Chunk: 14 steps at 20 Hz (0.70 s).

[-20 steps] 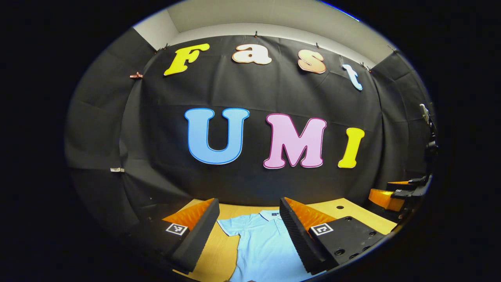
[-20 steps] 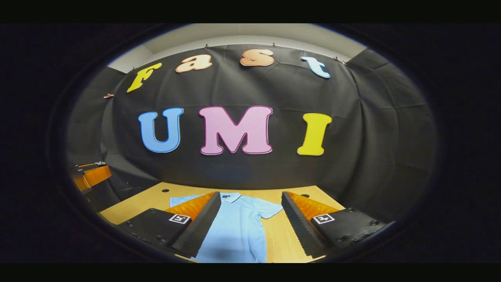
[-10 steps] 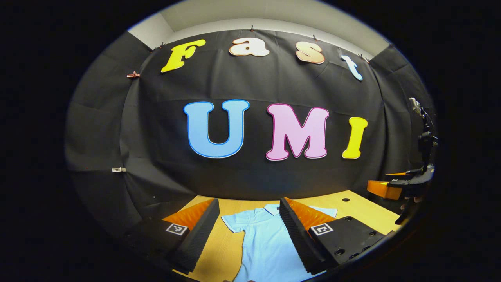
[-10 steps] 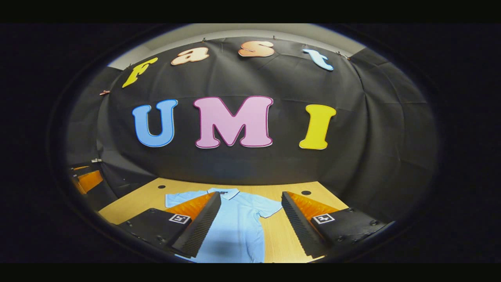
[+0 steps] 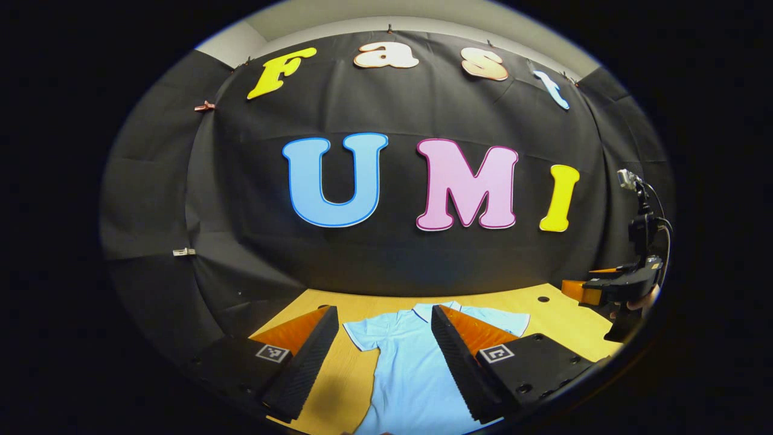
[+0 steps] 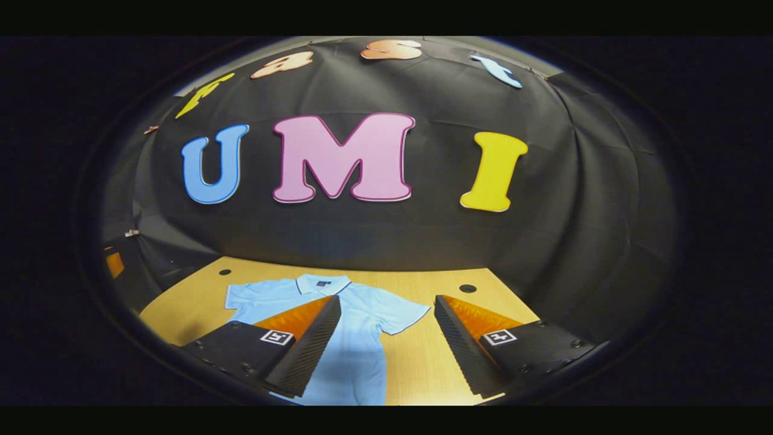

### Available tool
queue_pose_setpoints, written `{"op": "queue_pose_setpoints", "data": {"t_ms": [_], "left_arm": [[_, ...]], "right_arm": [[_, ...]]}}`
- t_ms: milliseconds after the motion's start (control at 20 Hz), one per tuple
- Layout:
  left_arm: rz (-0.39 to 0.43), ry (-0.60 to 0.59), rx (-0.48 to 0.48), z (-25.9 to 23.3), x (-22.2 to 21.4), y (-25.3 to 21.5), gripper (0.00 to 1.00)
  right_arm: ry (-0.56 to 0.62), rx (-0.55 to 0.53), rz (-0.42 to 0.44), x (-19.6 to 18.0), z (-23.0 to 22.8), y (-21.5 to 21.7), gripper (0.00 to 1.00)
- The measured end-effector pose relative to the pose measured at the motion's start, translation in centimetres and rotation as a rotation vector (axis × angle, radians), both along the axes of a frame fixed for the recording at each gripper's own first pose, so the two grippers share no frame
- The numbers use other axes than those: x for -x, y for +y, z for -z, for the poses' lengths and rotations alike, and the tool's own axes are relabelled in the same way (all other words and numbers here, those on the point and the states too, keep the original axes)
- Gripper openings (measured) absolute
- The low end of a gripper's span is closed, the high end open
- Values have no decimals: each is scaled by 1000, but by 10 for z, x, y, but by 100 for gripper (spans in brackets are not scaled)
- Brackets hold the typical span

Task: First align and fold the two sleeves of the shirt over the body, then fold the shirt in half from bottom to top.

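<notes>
Light-blue shirt [image 5: 403,362] flat on wooden table [image 6: 423,362], sleeves unfolded. Left gripper [image 5: 383,314] and right gripper [image 6: 386,302] hover above it, jaws wide apart, holding nothing. Left gripper view catches right gripper at far right.

A light blue shirt [image 6: 356,338] lies flat on the wooden table [image 6: 423,284].

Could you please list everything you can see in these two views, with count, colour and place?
shirt: one, light blue, lying flat on the table, collar toward the booth wall, both sleeves spread out.
table: one, light wood, with round holes near its far edge.
booth wall: black cloth behind the table.
left hand-held gripper: one, open, above the shirt's left sleeve side.
right hand-held gripper: one, open, above the shirt's right sleeve side.
</notes>
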<state>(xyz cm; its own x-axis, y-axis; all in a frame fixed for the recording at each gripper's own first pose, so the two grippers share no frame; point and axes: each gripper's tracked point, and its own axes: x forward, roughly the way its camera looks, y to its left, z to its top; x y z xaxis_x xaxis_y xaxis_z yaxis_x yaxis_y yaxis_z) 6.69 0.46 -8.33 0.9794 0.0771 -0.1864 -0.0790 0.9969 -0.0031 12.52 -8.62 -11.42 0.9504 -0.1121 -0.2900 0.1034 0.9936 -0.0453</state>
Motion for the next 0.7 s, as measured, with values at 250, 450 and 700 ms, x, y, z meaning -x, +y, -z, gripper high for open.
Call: {"op": "queue_pose_setpoints", "data": {"t_ms": [250,450,700], "left_arm": [[-22,50,-45,19,-8,-6,98],[-53,109,-23,38,-10,-9,98],[-87,156,-48,53,-17,-3,98]], "right_arm": [[63,6,4,-37,34,-18,97],[85,22,22,-69,58,-36,97],[134,57,60,-111,98,-61,97]]}}
